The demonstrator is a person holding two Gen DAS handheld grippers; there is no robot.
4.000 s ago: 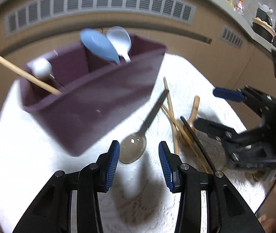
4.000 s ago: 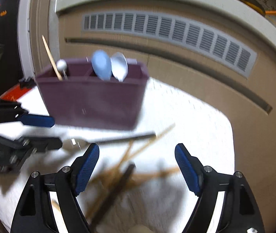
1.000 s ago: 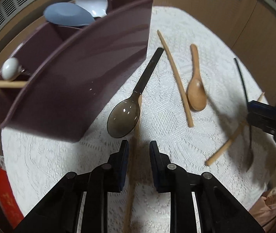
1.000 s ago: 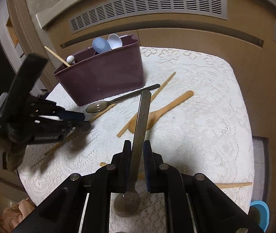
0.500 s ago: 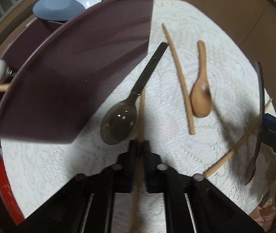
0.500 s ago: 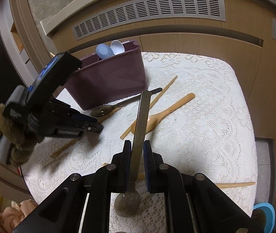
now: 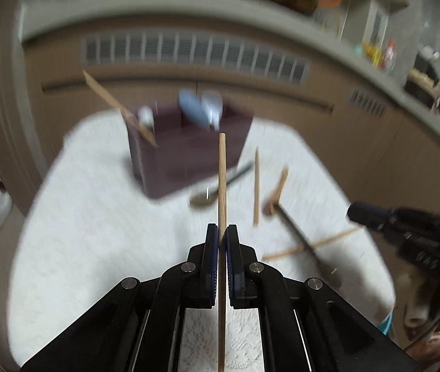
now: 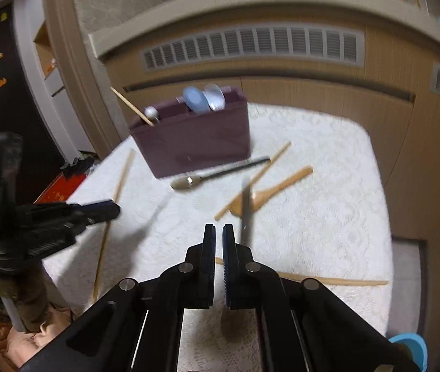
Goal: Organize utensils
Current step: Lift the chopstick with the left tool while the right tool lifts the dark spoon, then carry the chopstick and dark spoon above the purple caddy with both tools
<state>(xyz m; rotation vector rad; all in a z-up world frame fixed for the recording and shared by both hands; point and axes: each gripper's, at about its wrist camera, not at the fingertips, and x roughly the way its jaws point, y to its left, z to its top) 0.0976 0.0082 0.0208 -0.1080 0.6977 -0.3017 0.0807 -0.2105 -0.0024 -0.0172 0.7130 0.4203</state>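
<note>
My left gripper (image 7: pixel 222 232) is shut on a wooden chopstick (image 7: pixel 221 179) and holds it off the table, its tip towards the purple organizer (image 7: pixel 185 152). In the right wrist view the same gripper (image 8: pixel 114 209) and chopstick (image 8: pixel 120 186) show at the left. My right gripper (image 8: pixel 219 232) is closing, with nothing between its pads. A dark grey spoon (image 8: pixel 245 210) shows blurred just right of its right finger, outside the jaws. The organizer (image 8: pixel 201 142) holds a blue and a white spoon, a chopstick and a white-knobbed utensil.
On the white lace cloth (image 8: pixel 328 217) lie a black-handled metal spoon (image 8: pixel 188 183), a wooden spoon (image 8: pixel 269 192) and two loose chopsticks (image 8: pixel 257 176) (image 8: pixel 334 280). A wooden cabinet with a vent (image 8: pixel 251 46) stands behind the table. The left wrist view is motion-blurred.
The left gripper has lifted the chopstick off the cloth and tipped upward towards the organizer. The dark spoon that was clamped in the right jaws now sits beside them, and the jaws have closed together.
</note>
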